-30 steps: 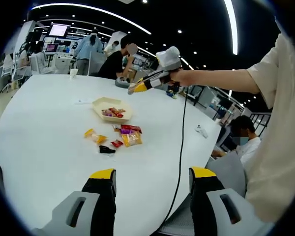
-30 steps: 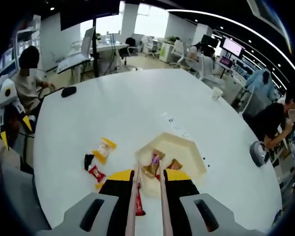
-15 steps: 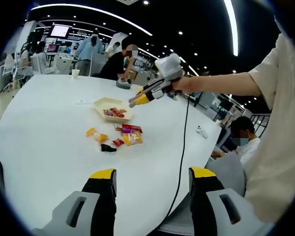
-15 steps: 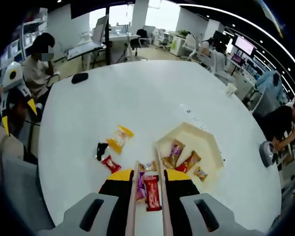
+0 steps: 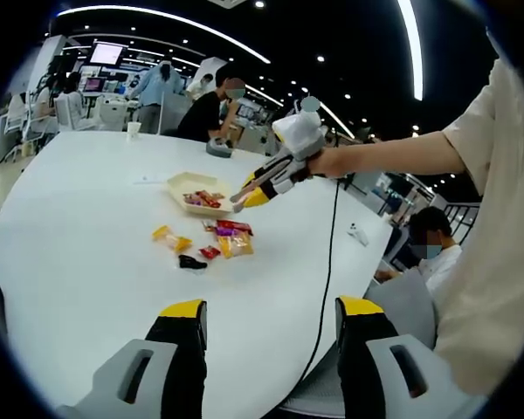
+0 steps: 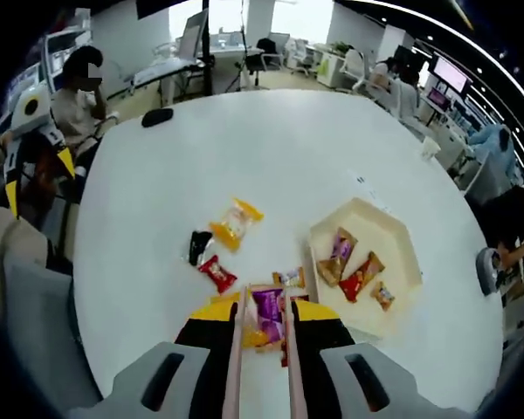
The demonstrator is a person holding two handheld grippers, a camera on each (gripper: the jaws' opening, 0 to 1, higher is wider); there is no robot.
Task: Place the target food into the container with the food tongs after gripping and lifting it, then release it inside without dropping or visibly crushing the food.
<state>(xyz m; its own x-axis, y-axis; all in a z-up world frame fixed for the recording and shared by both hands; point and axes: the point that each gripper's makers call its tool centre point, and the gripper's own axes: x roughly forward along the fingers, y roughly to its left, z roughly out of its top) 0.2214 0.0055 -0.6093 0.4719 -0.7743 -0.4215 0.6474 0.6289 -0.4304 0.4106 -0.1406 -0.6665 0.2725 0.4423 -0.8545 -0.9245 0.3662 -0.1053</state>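
The right gripper (image 6: 262, 327) hangs above the white table (image 6: 244, 140), its yellow-tipped jaws clamped on the food tongs (image 6: 263, 349), whose two thin arms run forward side by side with a small gap between them. Right under the tong tips sits a loose huddle of wrapped snacks, a purple packet (image 6: 268, 307) on top of an orange one, a red wrapper edge beside them. Nothing is caught between the tong arms yet, as far as I can tell.

Just to the right is the cream hexagonal container (image 6: 402, 249), with three packets already lying in it. Off to the left a yellow packet (image 6: 234, 222), a small red one (image 6: 218, 272) and a black one (image 6: 198, 245) lie scattered, apart from each other.

From the left gripper view, the left gripper (image 5: 266, 319) waits low at the table edge, jaws spread wide and empty.

These packets look light, crinkly and slick, soft inside, so the film could slide out of smooth tong arms. I'd say pinch the purple one across its middle, squeezing gently, rather than at a flimsy sealed end
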